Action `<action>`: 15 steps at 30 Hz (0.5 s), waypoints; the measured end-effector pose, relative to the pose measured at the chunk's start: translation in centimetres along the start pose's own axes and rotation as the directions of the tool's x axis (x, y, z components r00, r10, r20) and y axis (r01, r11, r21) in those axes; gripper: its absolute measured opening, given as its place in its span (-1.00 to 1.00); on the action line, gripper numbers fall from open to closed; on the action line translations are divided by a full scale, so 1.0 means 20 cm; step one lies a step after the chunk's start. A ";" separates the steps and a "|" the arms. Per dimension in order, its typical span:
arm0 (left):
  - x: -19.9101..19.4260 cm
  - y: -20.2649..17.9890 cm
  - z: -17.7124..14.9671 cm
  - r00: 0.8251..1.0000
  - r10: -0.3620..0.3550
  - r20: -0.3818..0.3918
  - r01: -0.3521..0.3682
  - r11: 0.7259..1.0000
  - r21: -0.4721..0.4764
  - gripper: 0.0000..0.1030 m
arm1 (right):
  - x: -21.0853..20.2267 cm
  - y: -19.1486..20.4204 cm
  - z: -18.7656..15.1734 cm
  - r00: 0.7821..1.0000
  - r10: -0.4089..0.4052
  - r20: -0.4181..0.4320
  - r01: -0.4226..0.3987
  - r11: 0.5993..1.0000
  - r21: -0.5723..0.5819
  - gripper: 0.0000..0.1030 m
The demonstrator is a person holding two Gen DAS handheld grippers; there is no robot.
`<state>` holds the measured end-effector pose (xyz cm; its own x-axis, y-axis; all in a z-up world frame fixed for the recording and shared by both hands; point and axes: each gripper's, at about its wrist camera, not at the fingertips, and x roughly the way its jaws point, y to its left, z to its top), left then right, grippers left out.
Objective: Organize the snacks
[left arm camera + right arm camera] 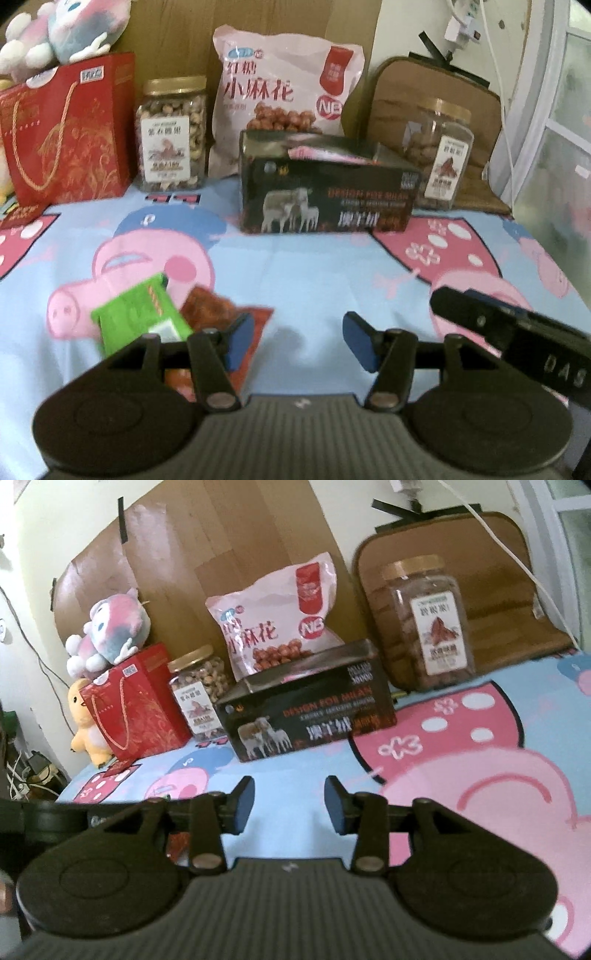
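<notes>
Cartoon-print sheet (295,273) beneath both grippers (jaws spread wide, holding nothing).

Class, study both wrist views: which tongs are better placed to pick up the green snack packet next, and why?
Probably the left tongs: the green snack packet lies just beside their left finger, jaws open. The right tongs are open too, but face bare sheet before the black box.
</notes>
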<state>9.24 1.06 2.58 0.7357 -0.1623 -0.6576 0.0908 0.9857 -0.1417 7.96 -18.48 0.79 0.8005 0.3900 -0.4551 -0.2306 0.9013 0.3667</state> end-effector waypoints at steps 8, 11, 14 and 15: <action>-0.01 0.00 -0.14 0.999 0.034 -0.001 -0.034 0.999 0.035 0.23 | -0.03 -0.02 -0.08 0.999 -0.039 -0.007 0.039 0.999 0.022 0.00; -0.02 -0.02 -0.17 0.998 0.055 0.024 -0.056 0.996 0.066 0.42 | -0.03 -0.04 -0.10 0.999 -0.045 -0.008 0.045 0.998 0.048 0.03; -0.02 -0.04 -0.20 0.998 0.063 0.030 -0.065 0.994 0.090 0.46 | -0.03 -0.05 -0.12 0.998 -0.057 -0.012 0.058 0.997 0.054 0.04; -0.02 -0.04 -0.20 0.997 0.064 0.031 -0.067 0.993 0.094 0.48 | -0.03 -0.06 -0.13 0.998 -0.060 -0.011 0.060 0.997 0.058 0.05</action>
<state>6.15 0.14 -0.03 0.7607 -0.0975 -0.6418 0.1043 0.9942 -0.0273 6.35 -19.21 -1.45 0.8066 0.3376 -0.4853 -0.1496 0.9108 0.3849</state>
